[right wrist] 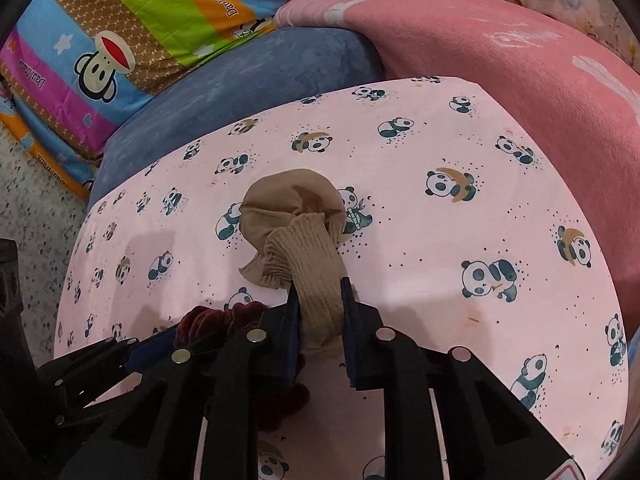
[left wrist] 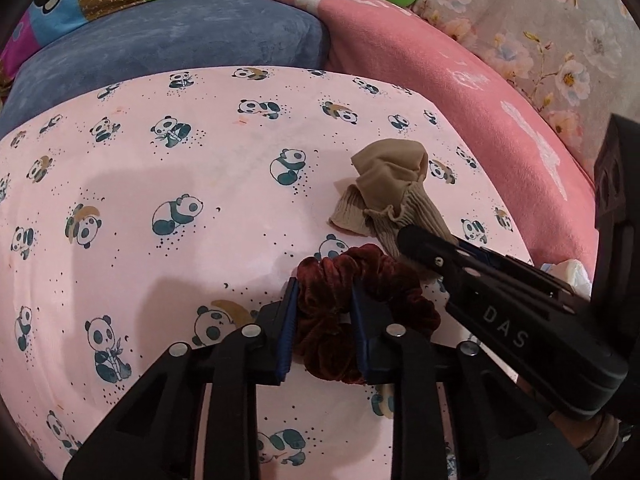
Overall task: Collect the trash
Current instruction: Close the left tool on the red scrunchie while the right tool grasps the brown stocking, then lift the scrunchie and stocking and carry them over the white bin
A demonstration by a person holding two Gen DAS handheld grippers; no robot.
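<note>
Left gripper [left wrist: 324,312]: pinching dark-red velvet scrunchie [left wrist: 360,320], low over the panda-print tabletop [left wrist: 160,168]. Right gripper [right wrist: 320,312]: clamped on beige sock bundle [right wrist: 296,224], which trails ahead of it. Both items gripped; no bin visible, so disposal appears outstanding.

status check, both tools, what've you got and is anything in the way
Left tool shut on dark red scrunchie. Right tool shut on beige sock, ribbed cuff end. Both on panda sheet. Tools crowd each other, close together.
</note>
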